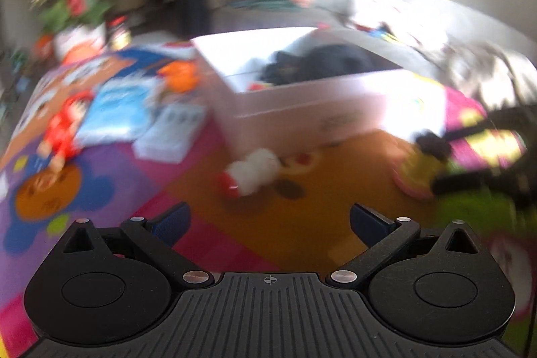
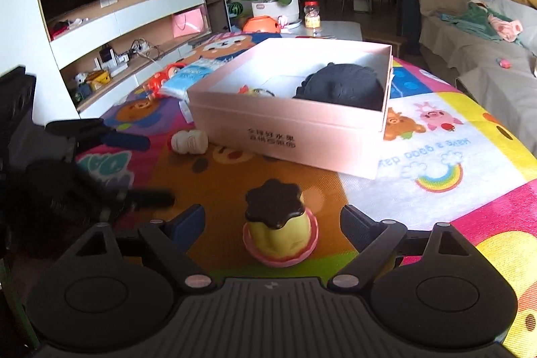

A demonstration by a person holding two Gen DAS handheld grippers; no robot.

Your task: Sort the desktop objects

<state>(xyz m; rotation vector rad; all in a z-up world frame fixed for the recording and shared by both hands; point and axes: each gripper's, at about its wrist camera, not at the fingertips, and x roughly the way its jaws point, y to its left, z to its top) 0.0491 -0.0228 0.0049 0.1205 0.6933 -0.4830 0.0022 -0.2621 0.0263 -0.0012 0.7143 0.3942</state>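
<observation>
A pink box (image 2: 285,126) stands on the colourful mat and holds a dark bundle (image 2: 342,86) and small toys. A pudding toy (image 2: 278,227) with a brown top sits on the mat between the fingers of my open right gripper (image 2: 273,220), untouched. A white plush toy (image 2: 189,141) lies left of the box. The left wrist view is blurred: my open left gripper (image 1: 270,220) is empty above the mat, short of the white plush (image 1: 255,171). The box (image 1: 302,103) is beyond it and the pudding toy (image 1: 421,170) at the right, next to the right gripper's fingers (image 1: 470,180).
A red doll (image 1: 62,130), a blue packet (image 1: 114,109), a clear case (image 1: 171,133) and an orange toy (image 1: 179,76) lie left of the box. A flower pot (image 2: 273,2) and jar (image 2: 312,14) stand behind. A sofa (image 2: 476,39) is at the right, a TV shelf (image 2: 117,22) at the left.
</observation>
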